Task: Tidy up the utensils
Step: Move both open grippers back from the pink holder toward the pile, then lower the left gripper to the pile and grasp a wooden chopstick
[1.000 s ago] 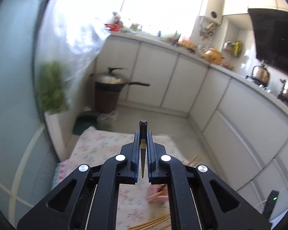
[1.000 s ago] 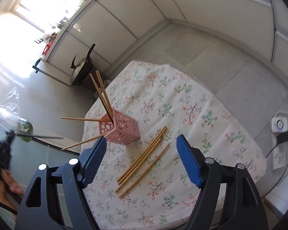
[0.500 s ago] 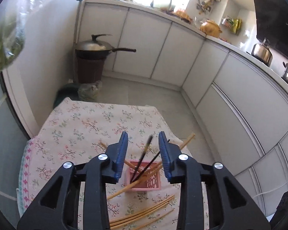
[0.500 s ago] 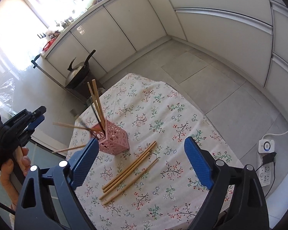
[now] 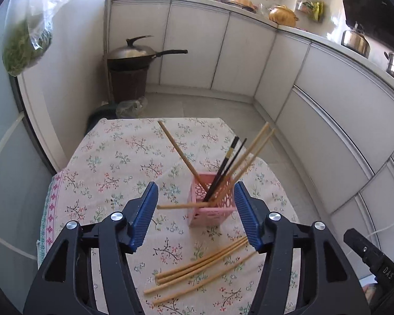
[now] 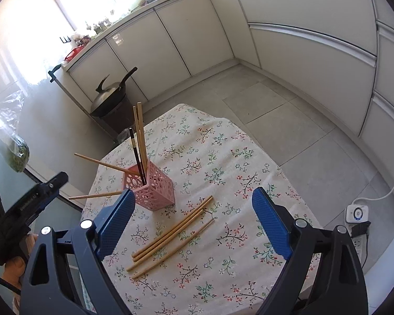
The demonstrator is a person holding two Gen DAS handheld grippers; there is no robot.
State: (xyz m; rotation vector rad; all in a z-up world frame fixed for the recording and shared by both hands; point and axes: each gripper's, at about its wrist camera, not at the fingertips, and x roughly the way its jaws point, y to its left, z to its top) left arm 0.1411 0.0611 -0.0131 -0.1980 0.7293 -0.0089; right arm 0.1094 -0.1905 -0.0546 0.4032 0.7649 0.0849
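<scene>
Loose chopsticks near, pink holder beyond, both grippers empty.
Four bamboo chopsticks (image 6: 170, 236) lie on the floral tablecloth (image 6: 223, 157), long axes running near-left to far-right. The right gripper (image 6: 191, 223) tilts down over them, jaws wide; the left gripper (image 5: 195, 210), jaws just opening, frames the pink holder (image 5: 212, 204) where black and bamboo sticks splay upward.
</scene>
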